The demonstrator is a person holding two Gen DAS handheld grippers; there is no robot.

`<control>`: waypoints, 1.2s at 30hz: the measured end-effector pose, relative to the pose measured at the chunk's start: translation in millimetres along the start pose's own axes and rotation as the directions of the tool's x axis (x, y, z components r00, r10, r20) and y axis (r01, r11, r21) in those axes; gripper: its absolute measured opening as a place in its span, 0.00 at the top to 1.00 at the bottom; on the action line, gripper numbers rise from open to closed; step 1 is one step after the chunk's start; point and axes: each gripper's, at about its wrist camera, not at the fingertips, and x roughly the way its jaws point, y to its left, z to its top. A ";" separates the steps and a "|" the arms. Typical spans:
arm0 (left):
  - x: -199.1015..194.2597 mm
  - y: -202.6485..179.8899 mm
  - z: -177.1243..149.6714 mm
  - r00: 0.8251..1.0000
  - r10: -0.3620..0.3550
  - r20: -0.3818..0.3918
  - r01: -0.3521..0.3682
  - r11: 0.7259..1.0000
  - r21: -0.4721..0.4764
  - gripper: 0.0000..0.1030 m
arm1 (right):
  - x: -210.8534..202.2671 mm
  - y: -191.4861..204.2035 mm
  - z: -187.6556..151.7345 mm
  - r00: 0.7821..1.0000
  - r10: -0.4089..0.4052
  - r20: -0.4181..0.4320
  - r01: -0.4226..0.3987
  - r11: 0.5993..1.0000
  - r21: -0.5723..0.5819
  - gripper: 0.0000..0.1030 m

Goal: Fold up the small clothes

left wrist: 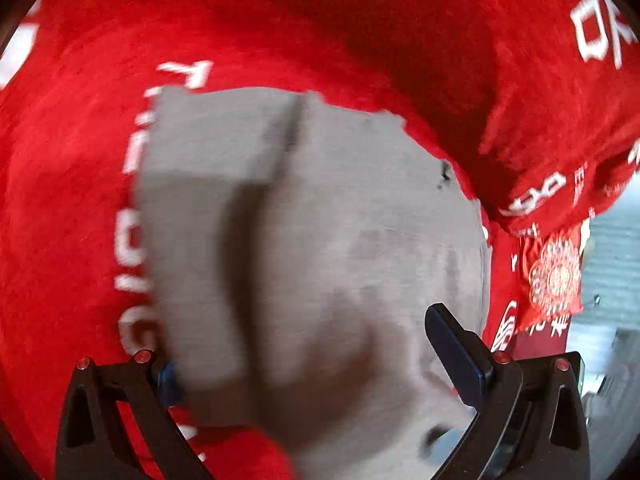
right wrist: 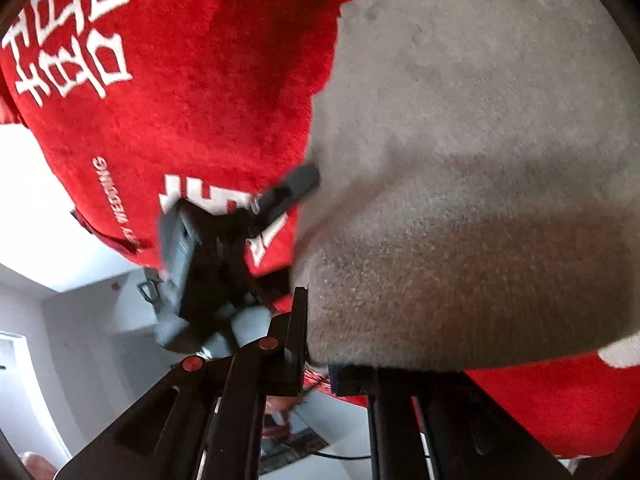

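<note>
A small grey garment (left wrist: 312, 216) lies on a red plush blanket (left wrist: 80, 160), with a folded flap at its upper left. My left gripper (left wrist: 312, 360) hangs over its near part with the jaws wide apart. The cloth lies between them and covers the left fingertip. In the right wrist view the grey garment (right wrist: 460, 200) fills the right side, lifted and bulging. My right gripper (right wrist: 320, 360) is shut on its lower edge. One finger (right wrist: 296, 186) of the left gripper reaches in against the garment's left edge there.
The red blanket (right wrist: 180, 100) bears white characters and letters and drapes over an edge. A raised red fold (left wrist: 540, 140) stands at the right, with a red patterned item (left wrist: 554, 276) below it. Pale floor and walls (right wrist: 60, 320) show beyond.
</note>
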 end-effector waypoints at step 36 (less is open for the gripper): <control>57.3 -48.0 -1.8 0.924 0.381 0.029 -0.382 0.917 0.116 0.26 | -63.4 -19.7 87.2 0.815 -0.568 0.117 0.577 0.776 -0.255 0.92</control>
